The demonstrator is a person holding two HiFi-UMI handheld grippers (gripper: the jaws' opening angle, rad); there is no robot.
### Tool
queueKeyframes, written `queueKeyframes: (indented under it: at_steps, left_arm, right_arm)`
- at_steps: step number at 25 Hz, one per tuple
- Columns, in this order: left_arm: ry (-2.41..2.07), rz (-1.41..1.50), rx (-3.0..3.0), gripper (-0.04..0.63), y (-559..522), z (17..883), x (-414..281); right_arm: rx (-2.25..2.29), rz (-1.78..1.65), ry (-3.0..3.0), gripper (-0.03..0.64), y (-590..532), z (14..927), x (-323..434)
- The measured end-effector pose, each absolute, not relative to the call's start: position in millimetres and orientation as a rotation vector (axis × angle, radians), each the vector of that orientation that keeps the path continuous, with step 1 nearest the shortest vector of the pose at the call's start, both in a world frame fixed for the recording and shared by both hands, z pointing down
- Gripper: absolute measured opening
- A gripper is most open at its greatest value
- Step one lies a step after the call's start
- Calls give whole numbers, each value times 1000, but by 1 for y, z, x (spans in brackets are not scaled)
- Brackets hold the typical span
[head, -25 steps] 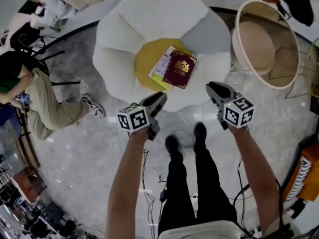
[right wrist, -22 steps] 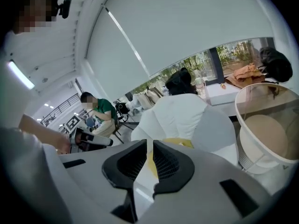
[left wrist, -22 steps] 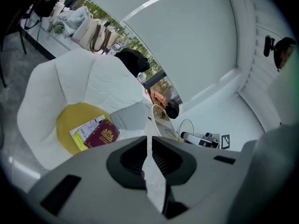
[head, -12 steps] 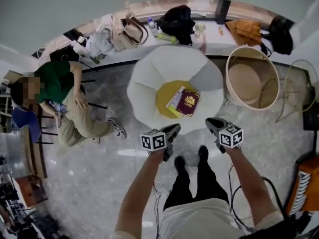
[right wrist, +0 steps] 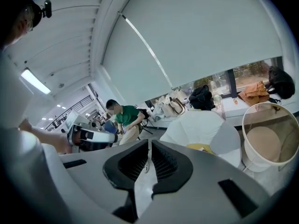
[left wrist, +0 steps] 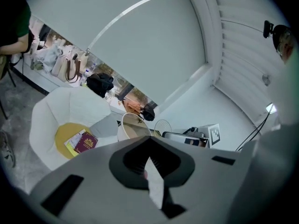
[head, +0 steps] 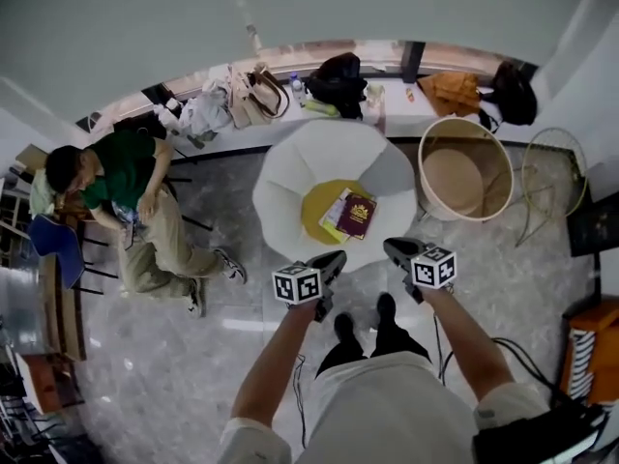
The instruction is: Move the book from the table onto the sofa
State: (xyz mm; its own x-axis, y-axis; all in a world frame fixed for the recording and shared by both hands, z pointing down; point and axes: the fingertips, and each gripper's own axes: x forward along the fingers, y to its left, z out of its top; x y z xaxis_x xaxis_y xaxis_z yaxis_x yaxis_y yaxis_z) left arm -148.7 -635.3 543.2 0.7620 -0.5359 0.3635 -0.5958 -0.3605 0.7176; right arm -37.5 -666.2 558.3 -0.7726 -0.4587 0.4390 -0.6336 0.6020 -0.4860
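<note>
A maroon book lies on a thinner yellow-and-white booklet on the yellow seat cushion of the white petal-shaped sofa. The left gripper view shows the same book and sofa far below. My left gripper is held in the air in front of the sofa's near edge, jaws shut and empty. My right gripper hovers beside it, a little to the right, also shut with nothing in it. Neither gripper touches the book.
A round beige tub stands right of the sofa, with a wire frame beyond it. A seated person in green is at the left. Bags crowd the window ledge. Cables trail on the marble floor by my feet.
Both grippers and the head camera have risen and drawn back from the sofa, which now looks smaller. The book stays on the yellow cushion. The jaws have closed.
</note>
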Motion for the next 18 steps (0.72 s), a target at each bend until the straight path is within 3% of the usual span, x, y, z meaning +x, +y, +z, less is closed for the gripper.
queueKeyframes:
  at_steps: [9,18]
  left_arm:
    - [-868,57,2145,2,-592,465,-166]
    - [-867,51,2180,2,-569,442,-172]
  right_arm:
    - [1019,797,-2575,49,-632,484,-40]
    - [1058,746,-2624,50,-586,455,-29]
